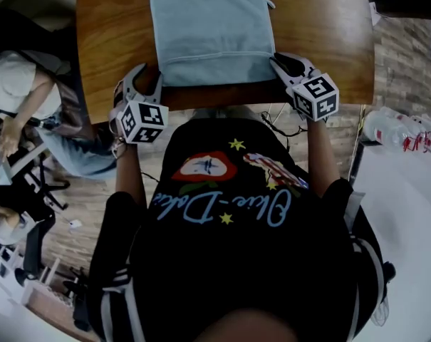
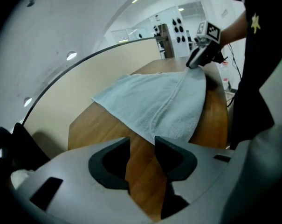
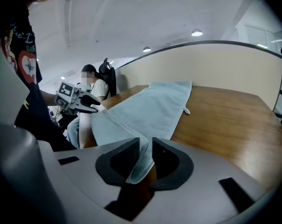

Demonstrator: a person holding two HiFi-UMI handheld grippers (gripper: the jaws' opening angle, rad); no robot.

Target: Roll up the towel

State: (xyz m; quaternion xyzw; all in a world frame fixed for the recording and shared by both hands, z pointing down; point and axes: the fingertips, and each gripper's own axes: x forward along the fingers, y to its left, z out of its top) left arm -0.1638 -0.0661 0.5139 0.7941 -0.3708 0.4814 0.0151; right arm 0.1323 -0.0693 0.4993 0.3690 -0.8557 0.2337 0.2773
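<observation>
A light blue towel [image 1: 211, 27] lies flat on the wooden table [image 1: 108, 34], its near hem along the table's front edge. My left gripper [image 1: 145, 77] sits at the towel's near left corner. In the left gripper view this gripper [image 2: 142, 141] is open, with only bare wood between the jaws and the towel [image 2: 154, 101] corner just beyond the right jaw. My right gripper [image 1: 281, 64] is at the near right corner. In the right gripper view it [image 3: 146, 143] is shut on the towel [image 3: 150, 106] corner, which hangs down between the narrow jaws.
A curved beige partition [image 3: 215, 64] runs along the table's far side. A seated person [image 1: 16, 84] is off the table's left end, with chairs beside. Plastic water bottles [image 1: 397, 130] stand on a white surface to the right. Bare wood [image 3: 224, 115] flanks the towel.
</observation>
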